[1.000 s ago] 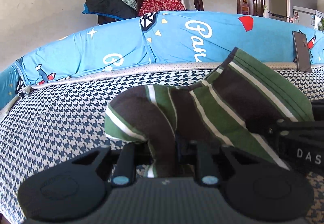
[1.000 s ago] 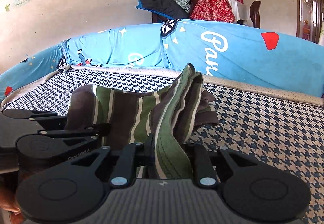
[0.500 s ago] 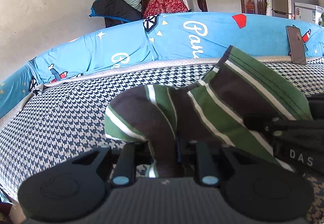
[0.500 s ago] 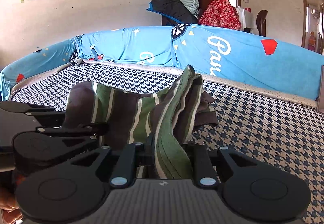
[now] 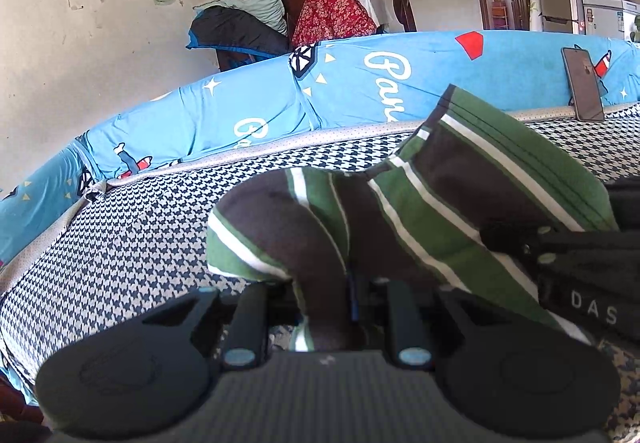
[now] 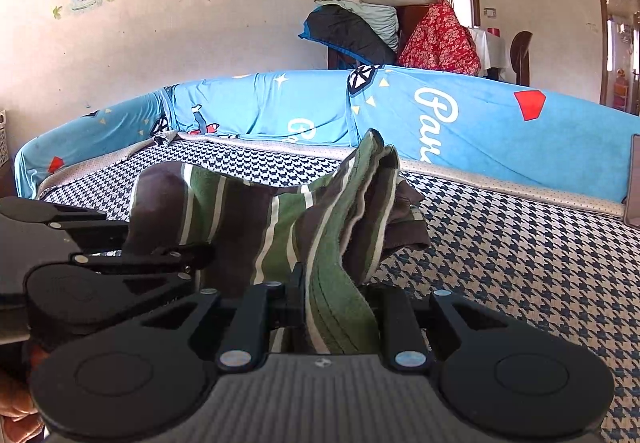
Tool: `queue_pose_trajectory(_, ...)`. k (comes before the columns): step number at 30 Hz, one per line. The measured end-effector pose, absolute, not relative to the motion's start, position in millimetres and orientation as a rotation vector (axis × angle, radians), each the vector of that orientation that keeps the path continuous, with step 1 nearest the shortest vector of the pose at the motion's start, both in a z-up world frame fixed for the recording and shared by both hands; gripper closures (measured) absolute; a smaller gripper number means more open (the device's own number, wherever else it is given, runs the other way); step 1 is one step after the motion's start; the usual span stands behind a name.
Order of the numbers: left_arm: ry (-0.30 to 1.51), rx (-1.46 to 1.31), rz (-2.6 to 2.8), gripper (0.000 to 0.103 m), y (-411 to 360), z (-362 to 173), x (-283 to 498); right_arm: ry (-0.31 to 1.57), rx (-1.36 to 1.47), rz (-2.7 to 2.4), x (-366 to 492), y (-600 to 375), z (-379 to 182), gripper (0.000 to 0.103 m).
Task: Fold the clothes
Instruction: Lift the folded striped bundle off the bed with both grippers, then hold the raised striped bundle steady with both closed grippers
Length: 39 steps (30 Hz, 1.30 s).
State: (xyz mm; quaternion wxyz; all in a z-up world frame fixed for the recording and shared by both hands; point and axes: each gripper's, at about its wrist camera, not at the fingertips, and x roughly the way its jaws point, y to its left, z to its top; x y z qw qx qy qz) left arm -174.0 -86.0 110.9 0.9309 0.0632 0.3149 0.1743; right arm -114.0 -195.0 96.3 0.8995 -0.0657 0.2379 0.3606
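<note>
A green, brown and white striped garment (image 5: 420, 211) hangs bunched between both grippers, lifted a little off the houndstooth bed cover (image 5: 132, 227). My left gripper (image 5: 326, 303) is shut on its left end, the cloth pinched between the jaws. In the right wrist view the same garment (image 6: 256, 219) stretches leftward, and my right gripper (image 6: 336, 307) is shut on a thick fold of green layers. Each gripper shows in the other's view: the right gripper (image 5: 576, 267) at the right edge, the left gripper (image 6: 100, 263) at the left edge.
A blue printed padded rail (image 5: 360, 91) runs along the far side of the bed, and a dark phone (image 5: 583, 85) leans against it at the right. Behind stand piled bedding (image 6: 352, 27), a red floral cloth (image 6: 440, 39) and a doorway. Part of a hand (image 6: 16, 407) shows bottom left.
Both grippers have travelled sideways together with the garment; the background has shifted right in both views. The grip on the cloth is the same.
</note>
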Motion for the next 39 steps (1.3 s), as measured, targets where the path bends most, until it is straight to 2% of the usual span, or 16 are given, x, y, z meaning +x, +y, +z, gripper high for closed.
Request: queue_pose_trajectory(39,0.635,0.138,0.398,0.086,-75.5,113.3,-179.1,0.479,-0.128,0.782,-110.7,-189.3,97.5,0.085)
